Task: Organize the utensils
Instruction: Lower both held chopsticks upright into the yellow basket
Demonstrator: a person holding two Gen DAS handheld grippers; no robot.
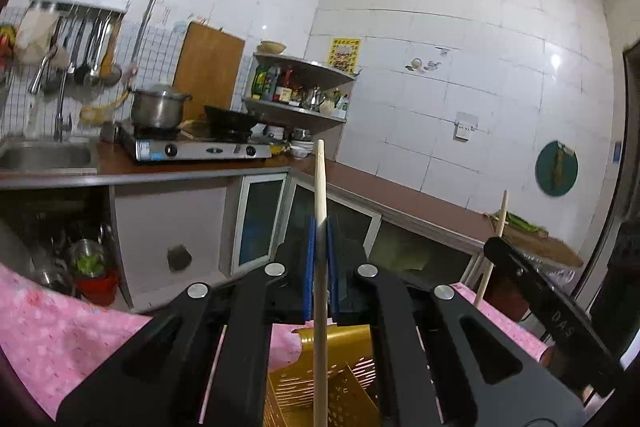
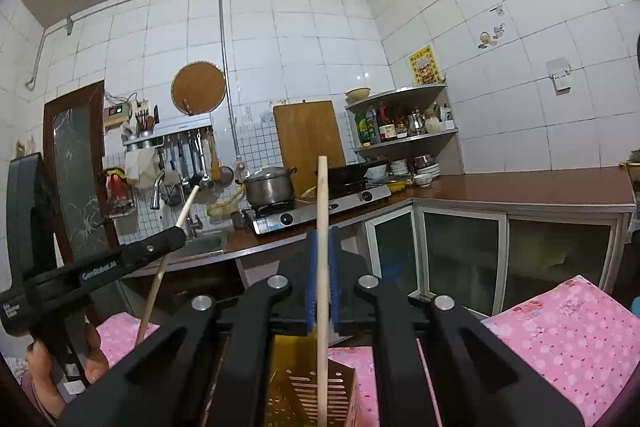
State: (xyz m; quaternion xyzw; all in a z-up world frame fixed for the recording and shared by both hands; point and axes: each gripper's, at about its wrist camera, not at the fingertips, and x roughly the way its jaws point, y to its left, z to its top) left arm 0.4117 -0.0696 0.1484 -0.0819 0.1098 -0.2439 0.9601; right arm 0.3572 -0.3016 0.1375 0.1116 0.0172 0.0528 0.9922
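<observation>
My left gripper (image 1: 320,227) is shut on a pale wooden chopstick (image 1: 320,183) that stands upright between its blue pads. The stick's lower end runs down in front of a gold perforated utensil holder (image 1: 344,383). In the right wrist view my right gripper (image 2: 322,239) is shut on a second upright chopstick (image 2: 322,195), above the same gold holder (image 2: 340,387). Whether either tip is inside the holder is hidden. Each view shows the other gripper to the side: the right gripper (image 1: 496,247) and the left gripper (image 2: 176,233), held by a hand (image 2: 40,359).
The holder stands on a table covered with a pink flowered cloth (image 2: 560,339). Beyond it runs an L-shaped brown counter (image 2: 520,187) with a gas stove (image 2: 320,211), a steel pot (image 2: 268,187), a wok, a sink (image 1: 44,155) and a corner shelf of bottles (image 2: 400,123).
</observation>
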